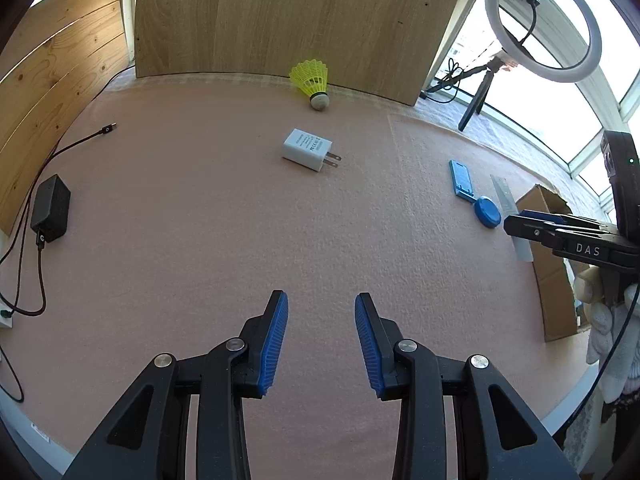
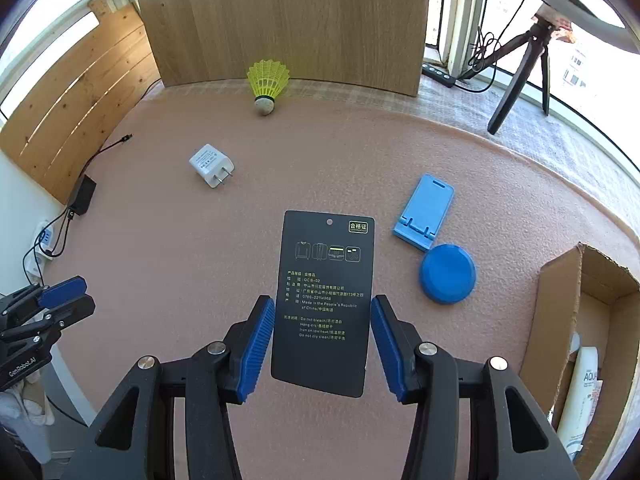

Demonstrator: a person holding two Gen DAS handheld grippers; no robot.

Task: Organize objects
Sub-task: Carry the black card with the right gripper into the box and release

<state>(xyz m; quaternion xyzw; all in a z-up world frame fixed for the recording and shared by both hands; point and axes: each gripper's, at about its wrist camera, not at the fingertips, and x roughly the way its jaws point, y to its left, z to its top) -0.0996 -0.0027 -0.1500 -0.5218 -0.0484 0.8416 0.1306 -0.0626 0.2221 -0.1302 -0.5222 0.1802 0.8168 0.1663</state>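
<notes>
My right gripper is shut on a black printed card, its blue pads pressing the card's two long edges above the pink mat. My left gripper stands open over bare mat with nothing between its fingers. On the mat lie a yellow shuttlecock, a white plug charger, a blue phone stand and a blue round lid. The left wrist view shows the right gripper at the right edge. The left gripper sits at the left edge of the right wrist view.
An open cardboard box at the mat's right edge holds a white bottle. A wooden board stands at the back. A black adapter with cables lies far left. A ring light on a tripod is back right.
</notes>
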